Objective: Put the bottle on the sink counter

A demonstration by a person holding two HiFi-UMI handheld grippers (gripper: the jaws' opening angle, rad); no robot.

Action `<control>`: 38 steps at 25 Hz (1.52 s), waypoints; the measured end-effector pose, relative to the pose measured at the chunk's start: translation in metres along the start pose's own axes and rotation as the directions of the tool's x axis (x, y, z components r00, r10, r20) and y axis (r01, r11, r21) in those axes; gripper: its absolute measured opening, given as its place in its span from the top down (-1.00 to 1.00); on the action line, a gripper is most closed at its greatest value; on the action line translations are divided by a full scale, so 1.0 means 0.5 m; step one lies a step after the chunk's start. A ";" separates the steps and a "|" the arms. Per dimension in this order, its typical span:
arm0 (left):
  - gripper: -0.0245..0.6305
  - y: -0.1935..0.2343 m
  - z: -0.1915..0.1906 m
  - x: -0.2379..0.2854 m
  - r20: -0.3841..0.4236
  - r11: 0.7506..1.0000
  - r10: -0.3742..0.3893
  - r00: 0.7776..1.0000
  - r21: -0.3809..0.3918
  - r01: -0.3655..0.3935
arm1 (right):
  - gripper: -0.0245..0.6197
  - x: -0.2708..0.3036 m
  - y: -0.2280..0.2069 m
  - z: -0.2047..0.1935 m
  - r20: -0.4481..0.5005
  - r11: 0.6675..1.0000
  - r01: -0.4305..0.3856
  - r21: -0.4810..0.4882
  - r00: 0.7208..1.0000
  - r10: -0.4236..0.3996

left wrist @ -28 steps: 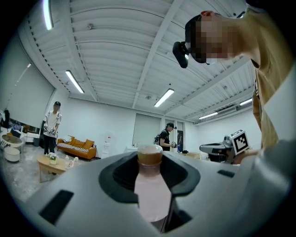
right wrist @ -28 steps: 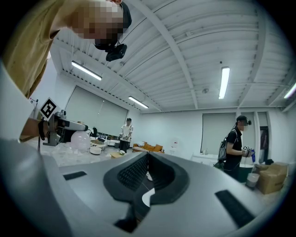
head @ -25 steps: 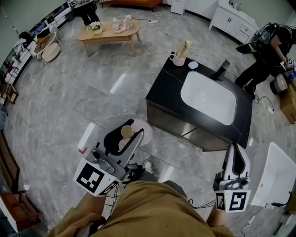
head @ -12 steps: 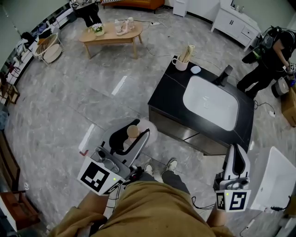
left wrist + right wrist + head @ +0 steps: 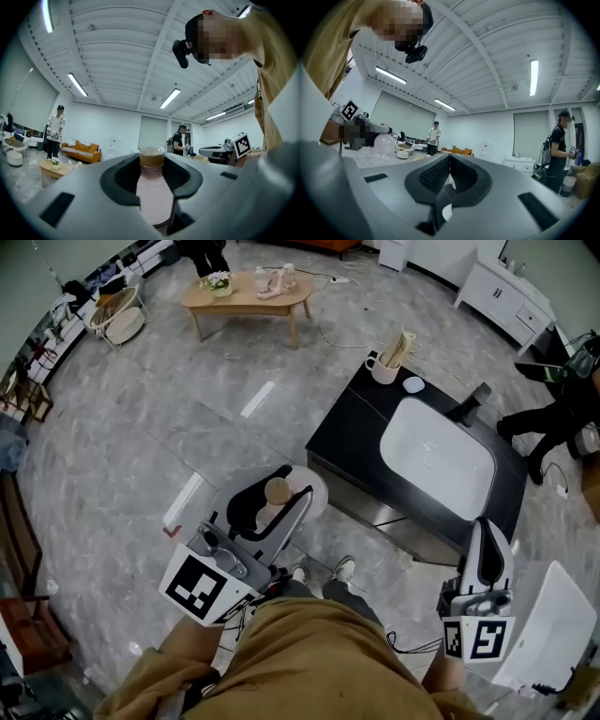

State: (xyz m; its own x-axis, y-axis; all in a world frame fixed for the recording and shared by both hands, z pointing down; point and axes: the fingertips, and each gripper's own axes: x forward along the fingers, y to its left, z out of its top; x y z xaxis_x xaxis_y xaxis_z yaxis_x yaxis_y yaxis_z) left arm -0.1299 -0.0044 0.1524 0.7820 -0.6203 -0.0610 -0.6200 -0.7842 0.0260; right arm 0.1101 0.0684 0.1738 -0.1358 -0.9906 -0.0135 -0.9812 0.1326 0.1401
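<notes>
A pale pink bottle [image 5: 152,194] with a tan cap [image 5: 277,491] stands upright between the jaws of my left gripper [image 5: 272,507], which is shut on it. In the head view the bottle hangs over the floor, left of the sink counter [image 5: 352,427], a black top with a white basin [image 5: 436,456]. My right gripper [image 5: 485,554] points up at the lower right, near the counter's front right corner. Its jaws are shut with nothing between them.
A cup of sticks [image 5: 386,365], a small white dish [image 5: 413,384] and a black tap [image 5: 472,401] stand on the counter's far side. A wooden coffee table [image 5: 246,298] sits further back. A person [image 5: 553,418] stands right of the counter. A white box [image 5: 544,634] lies by my right gripper.
The sink counter has drawn a little closer and shifted right in the head view. My left gripper still carries the bottle, now slightly higher and further right. The right gripper barely moved.
</notes>
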 end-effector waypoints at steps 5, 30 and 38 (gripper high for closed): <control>0.52 0.006 -0.013 0.034 -0.010 1.000 0.024 1.000 0.002 -0.024 | 0.90 0.024 -0.027 -0.013 -0.012 1.000 -0.024 0.003 1.000 0.024; 0.52 0.049 -0.095 0.177 -0.084 0.999 0.051 0.995 0.011 -0.051 | 0.90 0.100 -0.084 -0.094 -0.079 0.996 -0.073 0.056 0.994 0.077; 0.52 0.072 -0.127 0.224 -0.092 0.998 0.043 0.995 0.055 -0.038 | 0.90 0.119 -0.099 -0.118 -0.095 0.996 -0.068 0.064 0.993 0.074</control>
State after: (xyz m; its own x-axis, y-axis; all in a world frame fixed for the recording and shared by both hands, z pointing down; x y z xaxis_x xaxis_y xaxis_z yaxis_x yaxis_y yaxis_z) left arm -0.0607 -0.1035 0.2098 0.7573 -0.6522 0.0327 -0.6517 -0.7580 -0.0263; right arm 0.1589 0.0012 0.2244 -0.1944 -0.9767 0.0906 -0.9765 0.2015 0.0766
